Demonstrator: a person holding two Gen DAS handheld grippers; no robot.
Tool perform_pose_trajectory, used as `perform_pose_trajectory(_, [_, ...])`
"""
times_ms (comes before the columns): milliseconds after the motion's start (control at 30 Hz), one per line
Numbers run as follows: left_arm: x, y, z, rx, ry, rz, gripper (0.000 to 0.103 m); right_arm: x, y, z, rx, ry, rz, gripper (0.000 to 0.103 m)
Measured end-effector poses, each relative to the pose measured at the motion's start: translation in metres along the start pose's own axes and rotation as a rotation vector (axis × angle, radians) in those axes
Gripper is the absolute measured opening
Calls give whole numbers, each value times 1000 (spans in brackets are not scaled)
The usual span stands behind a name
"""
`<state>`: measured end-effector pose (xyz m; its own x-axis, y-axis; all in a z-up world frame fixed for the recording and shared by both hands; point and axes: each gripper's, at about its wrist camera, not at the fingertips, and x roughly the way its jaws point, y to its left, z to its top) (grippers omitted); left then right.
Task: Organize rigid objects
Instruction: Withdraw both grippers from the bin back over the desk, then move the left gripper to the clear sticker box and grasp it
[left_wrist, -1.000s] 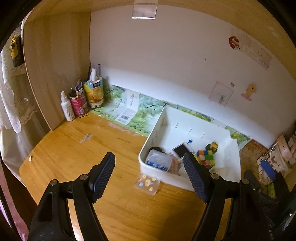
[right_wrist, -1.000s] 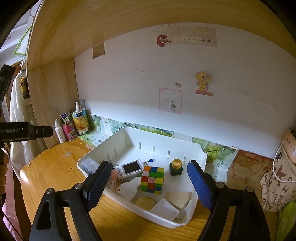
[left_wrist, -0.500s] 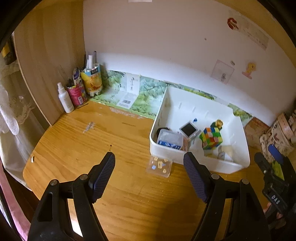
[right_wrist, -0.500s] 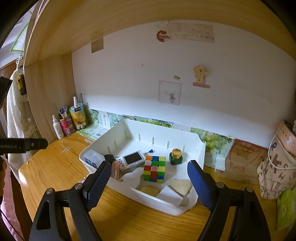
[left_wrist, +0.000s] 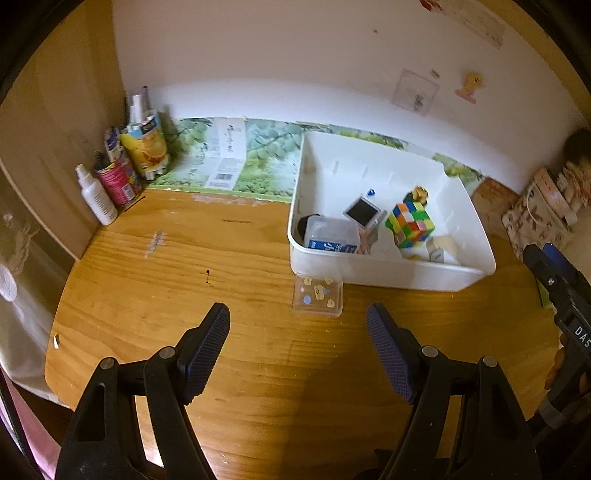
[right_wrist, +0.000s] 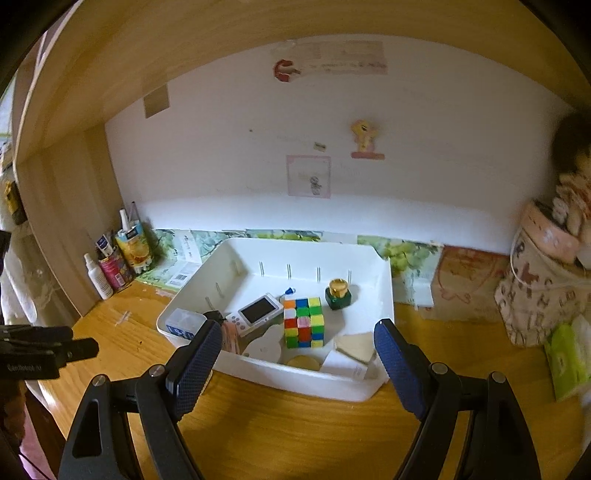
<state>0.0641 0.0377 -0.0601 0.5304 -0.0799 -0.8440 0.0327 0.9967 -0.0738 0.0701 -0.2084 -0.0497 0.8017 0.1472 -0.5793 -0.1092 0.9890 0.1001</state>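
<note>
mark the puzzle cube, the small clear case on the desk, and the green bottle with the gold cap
puzzle cube (right_wrist: 303, 322): right wrist view, centre of its front face.
small clear case (left_wrist: 318, 293): left wrist view, middle of its lid.
green bottle (right_wrist: 338, 294): right wrist view, on its body below the gold cap.

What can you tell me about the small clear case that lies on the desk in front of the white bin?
The small clear case is a flat, square box of what looks like transparent plastic, lid closed as far as one can tell. Inside are small pale yellow pieces and a bluish one, too small to identify. It lies flat on the wooden desk, just outside the near wall of the white bin, close to it or touching. The open left claw is short of it, not touching.
</note>
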Motion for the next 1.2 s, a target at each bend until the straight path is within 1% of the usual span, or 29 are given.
perform_pose_trajectory(267, [21, 0, 0, 72, 81, -43, 79, -10, 2, -22, 66, 55, -54, 85])
perform_pose_trajectory(567, [61, 1, 7, 130, 207, -102, 79, -6, 7, -53, 165, 146, -117, 85])
perform_pose_trajectory(667, [80, 3, 9, 124, 284, -129, 79, -4, 12, -61, 182, 169, -137, 85])
perform_pose_trajectory(733, [89, 4, 10, 123, 314, -135, 79, -3, 15, -64, 190, 179, -146, 85])
perform_pose_trajectory(967, [121, 2, 13, 123, 398, -138, 79, 9, 23, -74, 218, 228, -170, 85])
perform_pose_trajectory(1200, [146, -3, 14, 105, 457, -145, 79, 19, 31, -82, 216, 285, -160, 85])
